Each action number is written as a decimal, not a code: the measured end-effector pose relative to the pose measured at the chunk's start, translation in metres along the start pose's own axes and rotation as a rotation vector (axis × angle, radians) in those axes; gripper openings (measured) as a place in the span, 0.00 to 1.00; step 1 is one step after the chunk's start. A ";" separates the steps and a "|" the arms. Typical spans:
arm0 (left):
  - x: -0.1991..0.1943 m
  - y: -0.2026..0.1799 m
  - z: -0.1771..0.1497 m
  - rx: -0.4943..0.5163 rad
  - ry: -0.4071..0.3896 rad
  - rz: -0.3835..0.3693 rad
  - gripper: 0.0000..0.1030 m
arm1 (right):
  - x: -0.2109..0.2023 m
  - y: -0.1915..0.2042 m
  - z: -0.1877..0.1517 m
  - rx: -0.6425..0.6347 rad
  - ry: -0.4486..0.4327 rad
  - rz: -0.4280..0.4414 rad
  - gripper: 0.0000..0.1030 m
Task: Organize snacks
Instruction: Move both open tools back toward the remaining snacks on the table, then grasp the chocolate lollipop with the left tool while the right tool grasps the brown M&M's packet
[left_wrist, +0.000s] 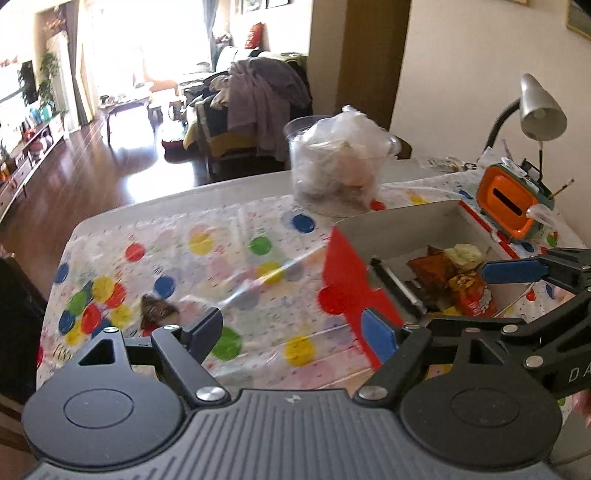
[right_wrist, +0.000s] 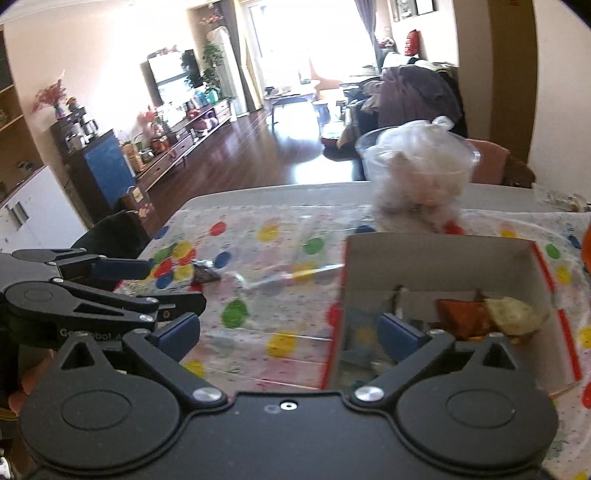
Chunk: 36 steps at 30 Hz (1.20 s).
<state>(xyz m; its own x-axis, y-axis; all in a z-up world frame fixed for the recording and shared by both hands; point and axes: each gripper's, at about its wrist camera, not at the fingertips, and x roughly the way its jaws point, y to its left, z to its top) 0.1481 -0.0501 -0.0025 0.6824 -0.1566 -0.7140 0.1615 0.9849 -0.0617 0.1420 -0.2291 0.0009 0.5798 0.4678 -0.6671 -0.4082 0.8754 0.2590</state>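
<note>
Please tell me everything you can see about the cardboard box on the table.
The cardboard box is open at the top, red outside and plain grey-white inside, and looks like thin card. It stands upright on the dotted tablecloth, in front of a clear plastic tub. Inside lie several snack packets: an orange-brown packet, a pale yellowish one, a red-orange one, and a dark long item that I cannot identify. Neither gripper touches the box.
</note>
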 end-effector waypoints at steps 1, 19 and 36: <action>-0.003 0.007 -0.003 -0.010 -0.002 0.003 0.80 | 0.002 0.006 0.000 -0.005 0.002 0.005 1.00; -0.011 0.123 -0.050 -0.157 0.050 0.150 0.80 | 0.073 0.072 0.025 -0.086 0.085 0.058 1.00; 0.063 0.140 -0.070 -0.252 0.158 0.203 0.79 | 0.223 0.107 0.058 -0.348 0.258 0.144 0.96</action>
<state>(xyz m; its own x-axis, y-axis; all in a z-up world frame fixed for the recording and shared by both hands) 0.1636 0.0836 -0.1046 0.5611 0.0381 -0.8269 -0.1607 0.9849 -0.0636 0.2683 -0.0241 -0.0797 0.3230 0.4975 -0.8051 -0.7100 0.6898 0.1414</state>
